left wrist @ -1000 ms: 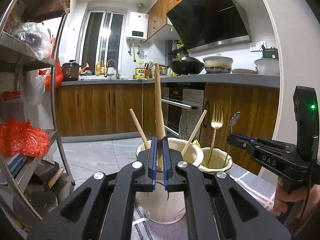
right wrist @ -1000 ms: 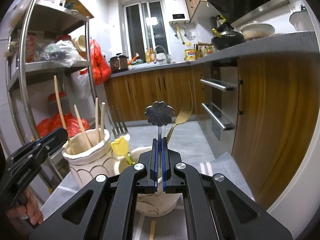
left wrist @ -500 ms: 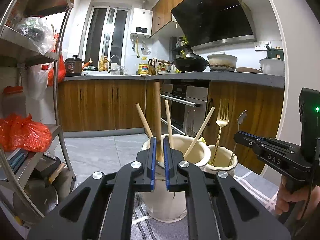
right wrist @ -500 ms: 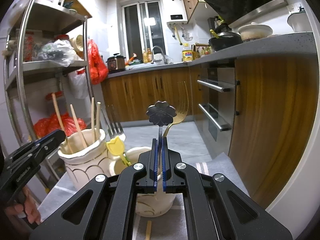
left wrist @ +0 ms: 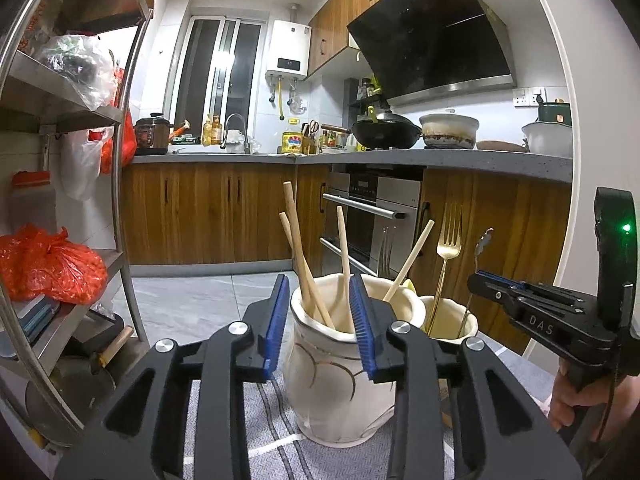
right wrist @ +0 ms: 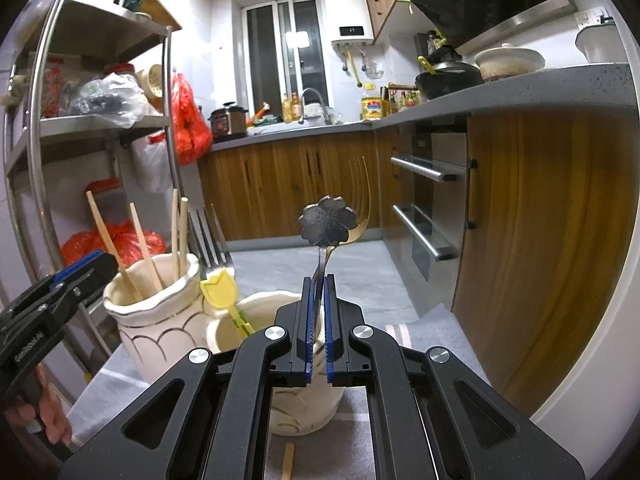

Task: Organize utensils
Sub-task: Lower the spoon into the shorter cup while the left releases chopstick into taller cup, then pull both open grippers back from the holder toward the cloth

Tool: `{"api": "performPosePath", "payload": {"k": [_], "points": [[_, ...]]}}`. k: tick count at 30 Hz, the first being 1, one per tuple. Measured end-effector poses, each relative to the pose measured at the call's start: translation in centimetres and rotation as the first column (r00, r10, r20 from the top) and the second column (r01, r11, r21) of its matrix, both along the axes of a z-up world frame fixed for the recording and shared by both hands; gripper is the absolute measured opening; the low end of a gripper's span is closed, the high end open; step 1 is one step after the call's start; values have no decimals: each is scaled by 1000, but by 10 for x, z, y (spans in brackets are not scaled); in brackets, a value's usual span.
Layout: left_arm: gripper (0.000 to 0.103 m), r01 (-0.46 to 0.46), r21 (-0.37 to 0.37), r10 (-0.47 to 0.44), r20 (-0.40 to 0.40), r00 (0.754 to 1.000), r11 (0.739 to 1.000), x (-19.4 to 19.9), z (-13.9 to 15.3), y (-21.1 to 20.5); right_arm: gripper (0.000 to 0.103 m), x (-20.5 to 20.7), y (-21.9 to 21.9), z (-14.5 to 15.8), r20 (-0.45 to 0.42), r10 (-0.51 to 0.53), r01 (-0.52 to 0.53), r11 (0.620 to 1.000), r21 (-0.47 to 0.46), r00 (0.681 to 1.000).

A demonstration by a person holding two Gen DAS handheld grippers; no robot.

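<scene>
The left gripper is opening, its blue pads clear of the wooden chopsticks that stand loose in the tall cream ceramic jar on the grey striped cloth. The right gripper is clenched on the stem of a dark flower-headed metal spoon, above the shorter cream pot just beside the jar, which holds a gold fork and a yellow tulip-shaped pick.

Chopsticks are standing in the tall jar; forks (and a spoon) are sitting in the shorter jar beside it.
</scene>
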State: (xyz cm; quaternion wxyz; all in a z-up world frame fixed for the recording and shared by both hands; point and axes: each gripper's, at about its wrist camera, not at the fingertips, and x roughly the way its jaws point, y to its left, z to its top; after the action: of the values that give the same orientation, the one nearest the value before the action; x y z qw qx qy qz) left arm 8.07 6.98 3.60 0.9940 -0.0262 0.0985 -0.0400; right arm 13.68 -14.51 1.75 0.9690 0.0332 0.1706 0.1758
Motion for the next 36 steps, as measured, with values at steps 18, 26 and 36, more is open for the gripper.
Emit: {"api": "performPosePath", "payload": {"k": [18, 26, 36], "points": [[62, -32, -13, 33, 17, 999, 999, 0, 1, 1, 68, -5, -7, 5, 20, 21, -22, 998, 54, 1000], [96, -93, -13, 93, 49, 994, 996, -9, 5, 4, 97, -16, -15, 11, 70, 6, -12, 997, 78, 998], [98, -124, 26, 123, 35, 992, 992, -23, 16, -8, 98, -27, -28, 15, 90, -45, 41, 998, 43, 995]]}}
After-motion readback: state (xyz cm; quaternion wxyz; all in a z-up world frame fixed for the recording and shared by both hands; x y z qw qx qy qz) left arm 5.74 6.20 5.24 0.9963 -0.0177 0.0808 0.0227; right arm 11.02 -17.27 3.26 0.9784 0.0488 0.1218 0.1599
